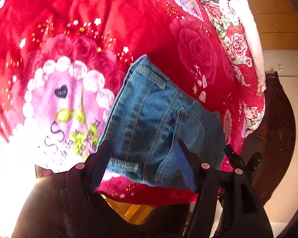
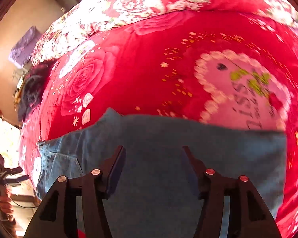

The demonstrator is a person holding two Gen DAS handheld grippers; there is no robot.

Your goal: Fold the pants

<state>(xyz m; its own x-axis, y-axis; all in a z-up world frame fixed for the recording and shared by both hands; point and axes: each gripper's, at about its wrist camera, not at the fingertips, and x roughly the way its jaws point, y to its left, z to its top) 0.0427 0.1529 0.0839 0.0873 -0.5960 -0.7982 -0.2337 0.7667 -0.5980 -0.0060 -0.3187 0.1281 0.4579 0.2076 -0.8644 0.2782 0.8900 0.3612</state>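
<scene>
Blue denim pants (image 1: 159, 119) lie folded on a red floral blanket (image 1: 129, 19), waistband and belt loops toward my left gripper. My left gripper (image 1: 142, 144) is open, its fingers over the waist end near the bed's edge, holding nothing. In the right wrist view the pants (image 2: 159, 142) spread as a wide blue band under my right gripper (image 2: 154, 148), which is open and empty just above the cloth. The other gripper (image 1: 242, 158) shows at the right of the left wrist view.
The blanket (image 2: 149, 69) has a pink heart print (image 2: 244, 91). A flowered quilt (image 1: 234, 45) is bunched along the bed's far side. A dark wooden bed frame (image 1: 278, 129) and wooden floor (image 1: 133, 210) lie beyond the edge.
</scene>
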